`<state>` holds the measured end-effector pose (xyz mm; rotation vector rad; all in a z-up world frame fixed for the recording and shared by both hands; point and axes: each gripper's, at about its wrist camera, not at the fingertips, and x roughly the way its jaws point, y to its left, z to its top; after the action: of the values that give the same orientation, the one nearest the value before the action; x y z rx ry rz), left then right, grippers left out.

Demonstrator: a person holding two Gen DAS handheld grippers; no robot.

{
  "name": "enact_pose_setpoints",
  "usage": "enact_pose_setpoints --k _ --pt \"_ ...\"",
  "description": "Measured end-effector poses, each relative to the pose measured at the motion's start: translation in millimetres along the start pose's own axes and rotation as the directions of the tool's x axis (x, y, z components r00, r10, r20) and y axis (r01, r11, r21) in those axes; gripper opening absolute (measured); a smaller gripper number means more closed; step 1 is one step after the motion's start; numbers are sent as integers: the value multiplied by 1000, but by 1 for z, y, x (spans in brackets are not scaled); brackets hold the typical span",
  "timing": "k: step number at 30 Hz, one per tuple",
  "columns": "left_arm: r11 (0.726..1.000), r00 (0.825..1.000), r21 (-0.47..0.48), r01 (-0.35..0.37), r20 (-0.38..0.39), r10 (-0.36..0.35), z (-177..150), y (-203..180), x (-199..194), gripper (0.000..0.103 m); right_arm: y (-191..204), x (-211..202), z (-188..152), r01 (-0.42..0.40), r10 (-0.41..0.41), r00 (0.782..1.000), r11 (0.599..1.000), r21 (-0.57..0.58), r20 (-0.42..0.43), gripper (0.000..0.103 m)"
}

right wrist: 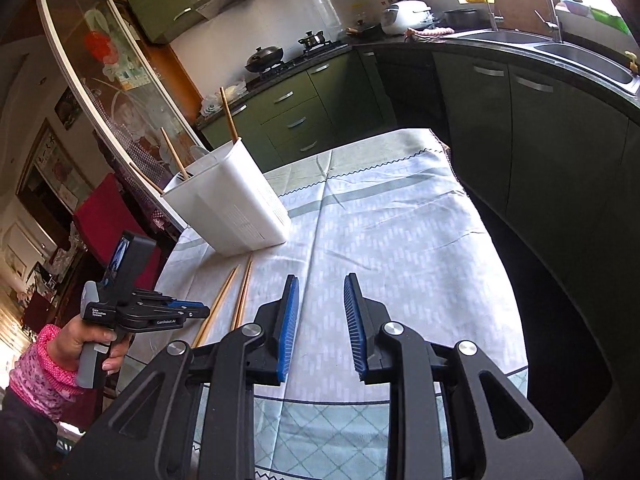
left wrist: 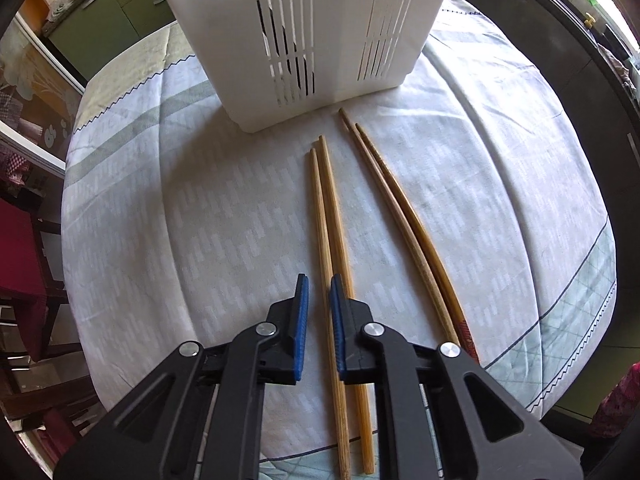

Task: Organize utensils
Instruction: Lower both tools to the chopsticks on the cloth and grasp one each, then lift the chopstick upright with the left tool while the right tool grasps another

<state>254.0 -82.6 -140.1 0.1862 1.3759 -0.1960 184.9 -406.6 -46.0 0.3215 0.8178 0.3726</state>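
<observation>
Two pairs of wooden chopsticks lie on the table just in front of a white plastic utensil holder [left wrist: 304,40]: a pale, straight-grained pair [left wrist: 330,216], slender and tapering toward the holder, and to its right a darker brown pair [left wrist: 394,204], glossier and also tapered. The left gripper [left wrist: 319,292] hangs low over the pale pair, its ribbed blue rubber pads slightly parted with one pale stick running between them; whether the pads touch it cannot be told, so the claw reads as released. The holder is a smooth, boxy container with vertical slots cut in its walls; the right wrist view shows more chopsticks [right wrist: 229,114] standing inside it. The right gripper [right wrist: 321,292] hovers over bare cloth, pads spread wide, grasping nothing. A matte, pale blue-and-white patterned tablecloth [left wrist: 224,240] with green bands covers the table.
</observation>
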Motion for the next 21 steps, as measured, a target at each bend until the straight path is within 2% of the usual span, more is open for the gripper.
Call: enact_pose_setpoints --k 8,11,15,17,21 --pt "1000 1000 -8 -3 -15 3 15 -4 12 10 13 7 0 -5 5 1000 1000 -23 -24 29" --pt "1000 1000 -20 0 -13 0 16 0 12 7 22 17 0 -5 3 999 999 -45 -53 29" --pt "998 1000 -56 -2 8 2 7 19 7 6 41 44 0 -9 -4 991 995 -96 -131 29" --pt "997 999 -78 2 43 2 3 29 0 6 51 63 1 -18 -3 985 993 -119 -175 29" --pt "994 993 -113 9 119 5 -9 46 -23 6 75 112 -1 -55 7 955 987 -154 -295 29"
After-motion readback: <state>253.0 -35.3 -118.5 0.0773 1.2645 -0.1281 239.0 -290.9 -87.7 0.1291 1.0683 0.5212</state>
